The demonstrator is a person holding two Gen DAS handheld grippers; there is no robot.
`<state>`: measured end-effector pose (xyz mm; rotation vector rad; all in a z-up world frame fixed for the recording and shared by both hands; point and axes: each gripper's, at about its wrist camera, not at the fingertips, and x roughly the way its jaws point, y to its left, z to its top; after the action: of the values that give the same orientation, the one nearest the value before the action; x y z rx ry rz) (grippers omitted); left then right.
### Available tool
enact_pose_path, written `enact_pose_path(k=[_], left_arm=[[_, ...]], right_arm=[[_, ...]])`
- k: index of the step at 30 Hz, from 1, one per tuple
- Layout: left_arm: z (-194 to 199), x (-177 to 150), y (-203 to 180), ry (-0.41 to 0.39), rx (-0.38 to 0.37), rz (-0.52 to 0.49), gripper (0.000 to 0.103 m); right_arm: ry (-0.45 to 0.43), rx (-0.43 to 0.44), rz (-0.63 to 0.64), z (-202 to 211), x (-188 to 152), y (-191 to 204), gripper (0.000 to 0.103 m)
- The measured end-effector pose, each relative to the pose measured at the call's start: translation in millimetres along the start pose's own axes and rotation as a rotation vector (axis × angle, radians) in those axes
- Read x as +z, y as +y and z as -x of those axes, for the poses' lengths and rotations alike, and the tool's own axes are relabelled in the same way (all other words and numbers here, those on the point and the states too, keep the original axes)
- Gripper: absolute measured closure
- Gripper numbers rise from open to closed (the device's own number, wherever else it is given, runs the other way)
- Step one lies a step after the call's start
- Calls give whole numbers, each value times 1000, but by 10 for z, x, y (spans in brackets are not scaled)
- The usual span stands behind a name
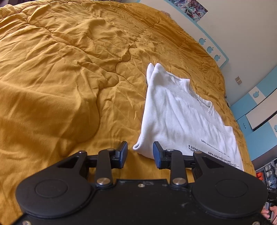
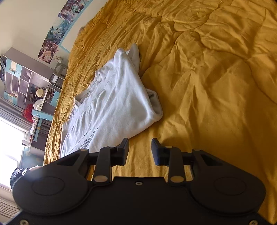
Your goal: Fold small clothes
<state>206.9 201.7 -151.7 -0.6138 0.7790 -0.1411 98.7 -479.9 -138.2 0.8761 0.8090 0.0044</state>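
Note:
A white T-shirt (image 1: 174, 117) with black printed text lies on the mustard-yellow bedspread (image 1: 60, 77), its sides folded in over the body. My left gripper (image 1: 140, 147) is open and empty, with the shirt's near folded corner between and just beyond its fingertips. In the right wrist view the same shirt (image 2: 112, 102) lies ahead and to the left on the bedspread (image 2: 216, 77). My right gripper (image 2: 140, 144) is open and empty, over bare bedspread just right of the shirt's near edge; its left finger (image 2: 125, 147) overlaps that edge.
A cream wall with a blue border and posters (image 1: 195, 8) runs along the bed's far side. Shelves with toys (image 2: 26, 83), a bright window (image 2: 10, 138) and a cabinet (image 1: 256, 117) stand beyond the bed edge. The wrinkled bedspread spreads wide around the shirt.

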Motion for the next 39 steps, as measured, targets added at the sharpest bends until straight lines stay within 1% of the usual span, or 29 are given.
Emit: enact_pose_path(k=[2, 4, 6, 7, 8, 10, 11, 12, 13, 14, 15, 16, 17, 20, 22, 24, 26, 27, 28, 29, 30, 31, 32, 33, 34, 36, 39], left_arm=[[-62, 23, 38, 12, -24, 41, 71], [-120, 28, 97, 14, -66, 116, 71], [-173, 11, 155, 2, -96, 184, 71], [-194, 7, 176, -5, -105, 204, 71], [-204, -8, 195, -14, -115, 226, 74], [-207, -20, 226, -28, -146, 271, 77], [-197, -28, 238, -40, -162, 288, 80], [-189, -32, 244, -45, -171, 298, 96], [-187, -34, 247, -44, -180, 306, 98], [-178, -42, 253, -51, -183, 314, 98], [-164, -48, 251, -58, -180, 314, 98], [-140, -54, 236, -67, -174, 307, 98], [-115, -59, 224, -80, -173, 302, 99], [7, -62, 167, -112, -166, 287, 99], [73, -74, 154, -121, -175, 284, 99], [57, -84, 161, -105, -142, 271, 99], [-58, -100, 212, -64, -93, 269, 99], [-117, -104, 245, -40, -86, 282, 98], [-123, -105, 260, -34, -92, 289, 98], [-88, -104, 264, -46, -101, 297, 96], [-39, -107, 255, -55, -92, 300, 91], [18, -115, 240, -59, -87, 298, 81], [88, -131, 224, -67, -90, 295, 77], [157, -156, 200, -78, -87, 300, 70], [225, -192, 182, -85, -87, 315, 66], [296, -281, 156, -85, -125, 355, 64], [253, -409, 121, -63, -141, 432, 63]], right_arm=[[-15, 17, -61, -16, 24, -70, 73], [-26, 39, -130, -45, 48, -139, 73], [-33, 52, -171, -85, 60, -178, 73], [-35, 43, -197, -114, 64, -194, 73], [-43, 47, -223, -135, 62, -211, 73], [-63, 75, -267, -174, 68, -244, 73], [-79, 89, -293, -185, 64, -258, 73], [-93, 107, -321, -210, 67, -274, 70], [-98, 120, -344, -235, 72, -291, 67], [-101, 118, -358, -259, 76, -286, 67], [-111, 108, -360, -275, 73, -273, 71], [-118, 102, -356, -280, 77, -263, 88], [-130, 97, -347, -277, 72, -240, 94], [-174, 80, -305, -179, 66, -152, 94], [-194, 78, -278, -115, 89, -104, 95], [-194, 60, -269, -130, 117, -89, 95], [-184, 47, -284, -201, 131, -140, 95], [-174, 42, -299, -256, 134, -182, 95], [-164, 48, -309, -284, 126, -214, 94], [-157, 54, -313, -291, 120, -233, 94], [-158, 56, -317, -273, 113, -239, 92], [-157, 58, -315, -243, 106, -232, 86], [-153, 56, -310, -202, 98, -215, 83], [-151, 55, -302, -160, 89, -186, 75], [-152, 64, -293, -113, 68, -156, 65], [-149, 93, -274, -43, 10, -85, 55], [-127, 116, -253, -22, -118, 53, 53]])
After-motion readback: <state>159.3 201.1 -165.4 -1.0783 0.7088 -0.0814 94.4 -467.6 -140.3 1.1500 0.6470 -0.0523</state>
